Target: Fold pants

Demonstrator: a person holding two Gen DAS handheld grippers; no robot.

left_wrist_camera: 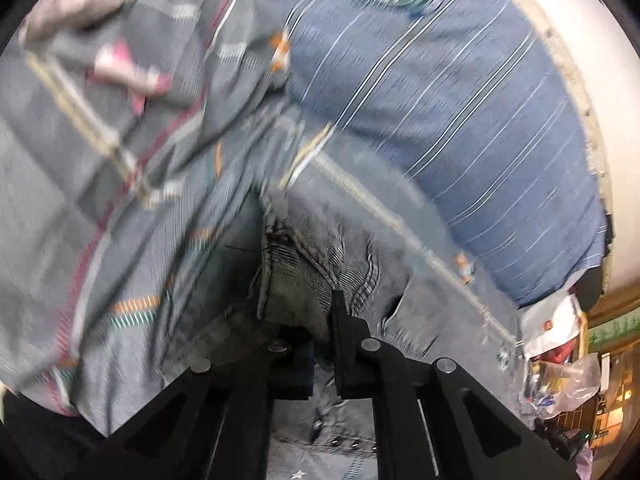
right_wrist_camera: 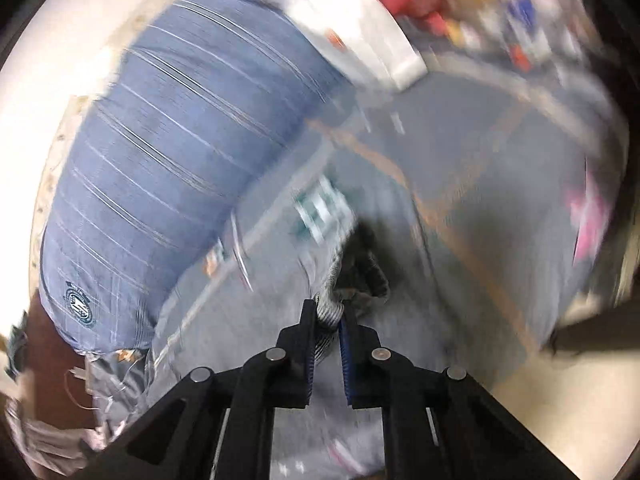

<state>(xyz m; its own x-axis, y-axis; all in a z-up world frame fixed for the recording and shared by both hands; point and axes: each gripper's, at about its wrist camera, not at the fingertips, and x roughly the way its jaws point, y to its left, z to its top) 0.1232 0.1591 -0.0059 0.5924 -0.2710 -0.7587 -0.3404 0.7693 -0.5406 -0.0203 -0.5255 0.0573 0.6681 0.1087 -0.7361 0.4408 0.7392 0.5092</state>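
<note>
Your left gripper has its jaws clamped on the grey pants; your right gripper pinches them too, above the bed.

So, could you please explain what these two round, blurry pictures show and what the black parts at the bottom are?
No robot here: a person carries a hand-held gripper in each hand, and a fisheye camera on each looks forward along its two black fingers. That lens makes the pictures round.

The left camera shows the left hand-held gripper closed on grey pants, near a metal button. The right camera shows the right hand-held gripper pinching a bunched edge of what looks like the same pants.

Underneath lies a grey patterned bedsheet, with a blue striped pillow by a white wall. The blur suggests motion.
</note>
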